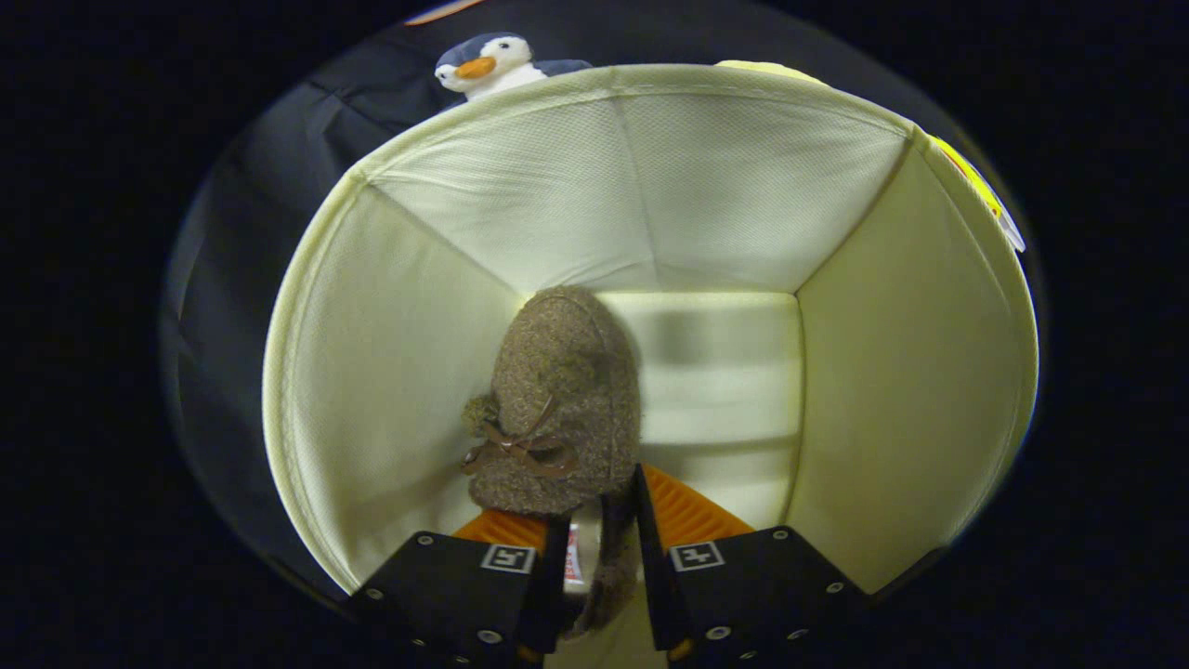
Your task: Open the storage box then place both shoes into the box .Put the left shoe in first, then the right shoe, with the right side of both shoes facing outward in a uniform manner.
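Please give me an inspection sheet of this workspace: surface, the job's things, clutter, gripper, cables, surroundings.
Surface: nothing seen; the box covers it.
Job's things: storage box, cream fabric, open at the top. One brown fuzzy shoe with a small bow hangs inside it, toe pointing down toward the box floor, nearer the left wall.
Clutter: plush penguin behind the box's far rim; something yellow outside the right rim, too little visible to name.
Gripper: gripper is closed on the shoe's heel edge, both fingers pressing it.
Cables: nothing seen.
Surroundings: black cloth wall beyond the box.
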### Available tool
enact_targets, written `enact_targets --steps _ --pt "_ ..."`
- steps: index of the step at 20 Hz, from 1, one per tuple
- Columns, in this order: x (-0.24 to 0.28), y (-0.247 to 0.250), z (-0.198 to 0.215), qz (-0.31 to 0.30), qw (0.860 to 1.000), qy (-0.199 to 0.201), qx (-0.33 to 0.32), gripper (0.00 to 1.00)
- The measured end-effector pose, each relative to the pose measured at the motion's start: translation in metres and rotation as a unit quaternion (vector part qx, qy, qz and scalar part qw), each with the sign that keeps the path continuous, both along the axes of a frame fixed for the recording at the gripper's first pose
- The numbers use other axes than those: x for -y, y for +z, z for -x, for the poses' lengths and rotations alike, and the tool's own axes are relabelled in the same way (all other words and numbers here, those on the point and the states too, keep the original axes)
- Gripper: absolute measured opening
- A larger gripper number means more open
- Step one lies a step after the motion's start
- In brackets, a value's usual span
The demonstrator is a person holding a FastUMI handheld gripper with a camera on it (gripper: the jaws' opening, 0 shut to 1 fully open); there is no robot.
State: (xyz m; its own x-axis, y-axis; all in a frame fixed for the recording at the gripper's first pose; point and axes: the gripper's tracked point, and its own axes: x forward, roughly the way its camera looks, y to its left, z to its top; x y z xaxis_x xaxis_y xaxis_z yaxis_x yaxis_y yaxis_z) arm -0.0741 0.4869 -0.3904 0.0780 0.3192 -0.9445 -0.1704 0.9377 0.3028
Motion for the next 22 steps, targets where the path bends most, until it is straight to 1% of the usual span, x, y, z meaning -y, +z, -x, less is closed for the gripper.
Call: enact_targets --steps 3,4,7,8,10,12,14,17,19,22 --pt "0.002 0.02 0.0 -0.022 1.0 0.011 0.012 0.59" --pt "0.005 0.027 0.001 -0.027 0.999 0.015 0.017 0.64" --pt "0.01 0.054 0.008 -0.061 0.997 0.028 0.027 0.73" --pt "0.015 0.064 0.01 -0.071 0.996 0.033 0.032 0.8" --pt "0.024 0.086 0.012 -0.094 0.994 0.035 0.048 0.85" --pt "0.046 0.104 0.012 -0.101 0.992 0.036 0.071 0.86" --pt "0.068 0.119 0.014 -0.112 0.989 0.039 0.087 0.88" --pt "0.102 0.138 0.012 -0.134 0.985 0.026 0.105 0.87" --pt "0.138 0.14 0.003 -0.122 0.984 0.014 0.128 0.87" --pt "0.2 0.131 -0.005 -0.095 0.983 -0.005 0.156 0.9"
